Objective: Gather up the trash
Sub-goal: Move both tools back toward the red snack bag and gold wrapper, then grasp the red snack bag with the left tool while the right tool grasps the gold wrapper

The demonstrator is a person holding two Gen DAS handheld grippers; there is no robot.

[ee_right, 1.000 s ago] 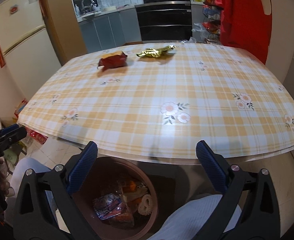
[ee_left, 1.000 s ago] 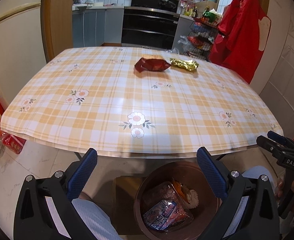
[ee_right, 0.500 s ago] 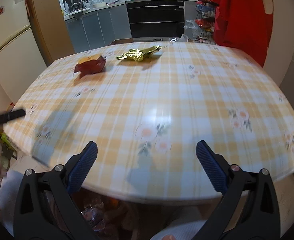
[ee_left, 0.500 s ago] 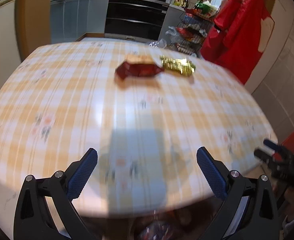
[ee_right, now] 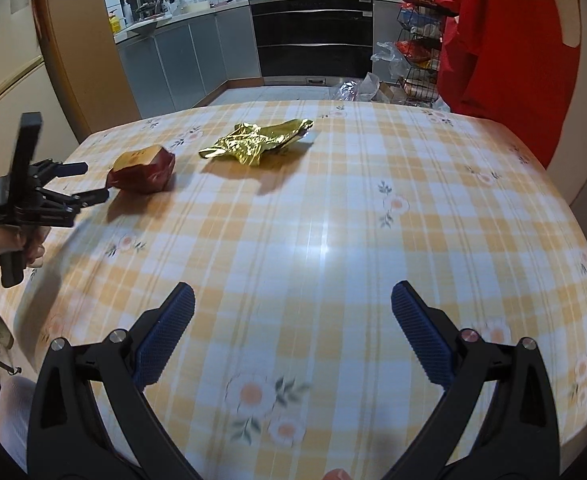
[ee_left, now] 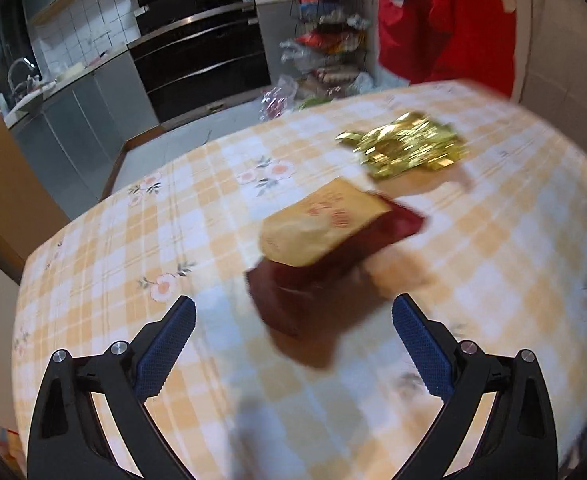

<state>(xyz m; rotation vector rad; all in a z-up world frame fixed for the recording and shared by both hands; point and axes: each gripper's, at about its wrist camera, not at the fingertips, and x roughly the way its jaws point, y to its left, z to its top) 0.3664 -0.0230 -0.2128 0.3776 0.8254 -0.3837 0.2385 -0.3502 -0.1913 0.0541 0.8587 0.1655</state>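
Left gripper [ee_left: 293, 320]: jaws spread wide, blue ribbed pads [ee_left: 165, 346] at lower left and lower right of its own view, nothing between them; in the right wrist view it sits at the left edge, mid-height, fingers pointing right, held by a hand [ee_right: 3, 242]. Right gripper [ee_right: 292, 318]: jaws wide apart, empty, at bottom of frame.

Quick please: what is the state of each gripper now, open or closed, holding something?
Left gripper: open, holding nothing, close to the red snack bag.
Right gripper: open, holding nothing, above the table.
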